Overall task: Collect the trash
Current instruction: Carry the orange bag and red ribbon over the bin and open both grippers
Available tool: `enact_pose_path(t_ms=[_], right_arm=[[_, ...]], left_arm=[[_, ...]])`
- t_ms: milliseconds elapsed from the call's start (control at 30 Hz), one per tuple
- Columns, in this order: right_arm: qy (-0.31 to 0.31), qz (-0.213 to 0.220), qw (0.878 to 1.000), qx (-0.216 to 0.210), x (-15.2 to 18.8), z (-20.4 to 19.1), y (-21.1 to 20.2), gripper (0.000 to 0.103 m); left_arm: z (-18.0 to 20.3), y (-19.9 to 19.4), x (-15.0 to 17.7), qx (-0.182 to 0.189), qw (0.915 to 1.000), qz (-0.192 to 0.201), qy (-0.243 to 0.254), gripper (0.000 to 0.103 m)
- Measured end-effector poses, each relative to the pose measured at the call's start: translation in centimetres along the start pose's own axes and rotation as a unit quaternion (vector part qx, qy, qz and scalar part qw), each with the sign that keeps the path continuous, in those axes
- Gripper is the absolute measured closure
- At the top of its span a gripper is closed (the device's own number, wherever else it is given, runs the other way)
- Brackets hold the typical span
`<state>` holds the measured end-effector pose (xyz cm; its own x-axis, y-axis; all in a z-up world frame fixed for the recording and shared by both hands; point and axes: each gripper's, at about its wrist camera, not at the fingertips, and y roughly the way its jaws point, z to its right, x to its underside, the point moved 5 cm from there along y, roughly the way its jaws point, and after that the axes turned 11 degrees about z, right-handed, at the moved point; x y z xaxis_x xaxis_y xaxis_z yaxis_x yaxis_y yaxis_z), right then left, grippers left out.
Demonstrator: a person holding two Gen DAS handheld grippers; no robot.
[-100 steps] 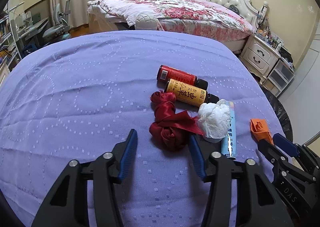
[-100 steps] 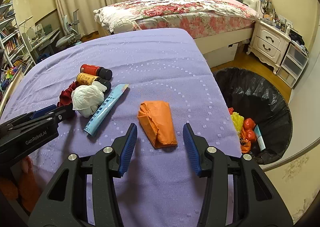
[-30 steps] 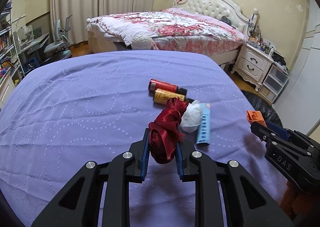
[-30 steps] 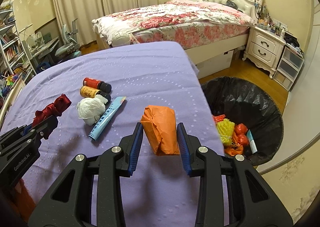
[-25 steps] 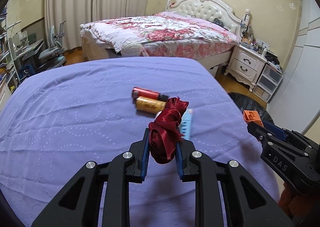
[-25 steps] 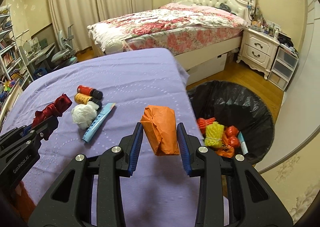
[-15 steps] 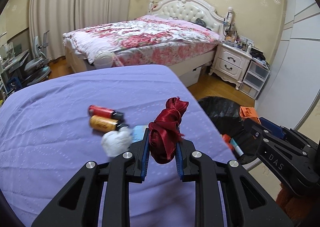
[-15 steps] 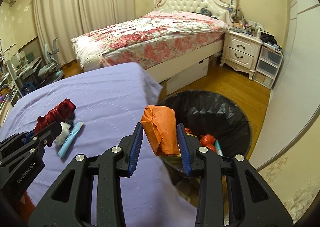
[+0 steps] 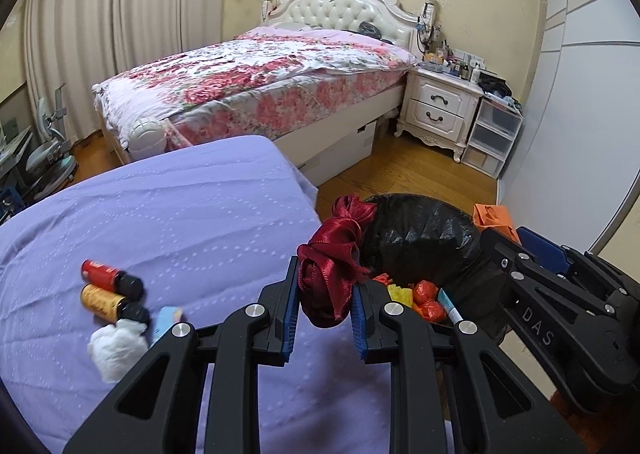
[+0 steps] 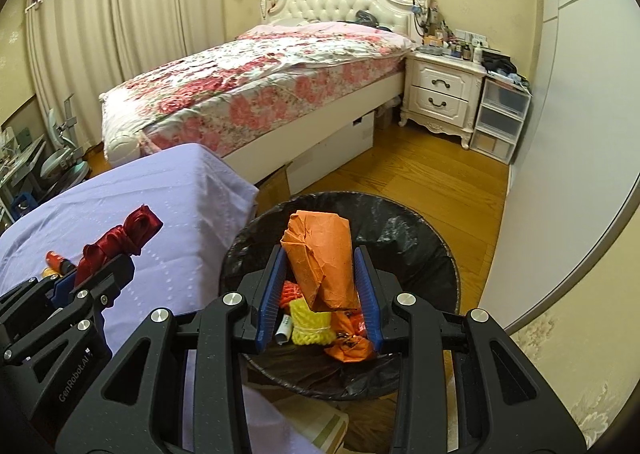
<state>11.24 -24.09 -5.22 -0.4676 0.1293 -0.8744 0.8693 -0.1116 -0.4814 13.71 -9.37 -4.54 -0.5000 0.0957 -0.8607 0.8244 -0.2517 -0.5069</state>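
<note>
Now the right gripper (image 10: 318,290), clamped on the orange wad (image 10: 324,258), hangs mid-frame over the part-filled bin (image 10: 448,266), the left gripper (image 9: 324,308) pinches the red ribbon (image 9: 336,262) nearby, while bottles (image 9: 108,288), tissue (image 9: 116,348) and tube (image 9: 166,324) wait lower left.

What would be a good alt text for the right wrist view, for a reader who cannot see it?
The right gripper holds a crumpled orange paper packet above a black-lined trash bin that already contains yellow and orange trash. At left, the left gripper holds a dark red ribbon bundle over a purple tablecloth; a floral bed stands behind.
</note>
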Motion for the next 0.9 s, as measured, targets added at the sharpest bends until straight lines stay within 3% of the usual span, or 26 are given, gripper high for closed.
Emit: enact_pose_path(t_ms=[500, 600, 700, 900], right_arm=[[0.012, -0.019, 0.999, 0.029, 0.9, 2.8, 3.0, 0.068], [0.013, -0.018, 0.999, 0.032, 0.9, 3.0, 3.3, 0.066], [0.014, -0.012, 0.999, 0.04, 0.9, 3.4, 3.2, 0.056], [0.023, -0.012, 0.998, 0.053, 0.9, 4.2, 2.9, 0.055]], left_arm=[[2.8, 4.3, -0.5, -0.008, 0.9989, -0.017, 0.043, 0.08], [3.0, 4.7, -0.3, -0.008, 0.9988, -0.022, 0.043, 0.072], [3.1, 4.6, -0.2, -0.015, 0.9986, -0.017, 0.047, 0.053], [2.5, 4.0, -0.5, -0.023, 0.9989, -0.012, 0.038, 0.037]])
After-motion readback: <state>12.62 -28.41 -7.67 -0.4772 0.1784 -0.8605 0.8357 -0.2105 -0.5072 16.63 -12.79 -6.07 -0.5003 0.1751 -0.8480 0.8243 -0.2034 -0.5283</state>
